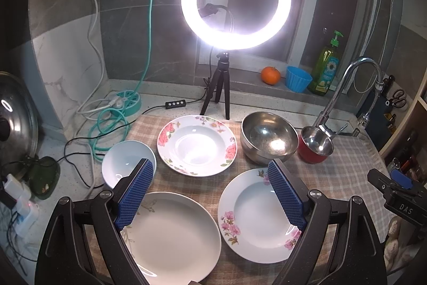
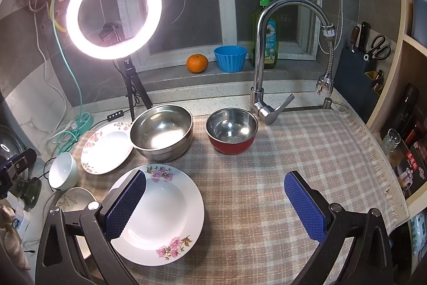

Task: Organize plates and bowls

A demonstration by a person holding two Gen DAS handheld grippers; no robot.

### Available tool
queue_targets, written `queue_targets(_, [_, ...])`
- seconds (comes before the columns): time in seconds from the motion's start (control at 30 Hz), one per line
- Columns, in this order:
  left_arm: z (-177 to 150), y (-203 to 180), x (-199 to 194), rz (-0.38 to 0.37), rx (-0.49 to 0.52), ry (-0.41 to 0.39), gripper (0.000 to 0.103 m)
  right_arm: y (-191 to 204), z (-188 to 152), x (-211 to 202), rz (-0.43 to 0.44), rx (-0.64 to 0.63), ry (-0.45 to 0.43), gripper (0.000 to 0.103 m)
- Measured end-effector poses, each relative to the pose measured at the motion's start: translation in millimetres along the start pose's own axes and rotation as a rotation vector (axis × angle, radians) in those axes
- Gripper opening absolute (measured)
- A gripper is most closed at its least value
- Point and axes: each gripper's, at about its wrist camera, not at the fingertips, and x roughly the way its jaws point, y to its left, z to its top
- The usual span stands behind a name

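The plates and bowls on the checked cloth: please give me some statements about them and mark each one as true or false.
1. Both the left gripper and the right gripper are open and hold nothing. True.
2. The large steel bowl is stacked inside the red bowl. False: they stand side by side, apart.
3. The white bowl stands at the left edge of the checked cloth. True.
4. All three plates are stacked in one pile. False: the far floral plate, the near floral plate and the plain plate each lie alone.
5. An orange lies in the steel bowl. False: it sits on the window ledge.
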Motion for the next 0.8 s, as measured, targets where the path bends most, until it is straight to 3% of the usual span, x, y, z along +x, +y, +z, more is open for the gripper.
queue_targets(0.8, [1.1,0.9,-0.1,-0.006,0.002,0.005,0.088,0.3,-2.3,1.9,0.014,0.006,0.014,0.103])
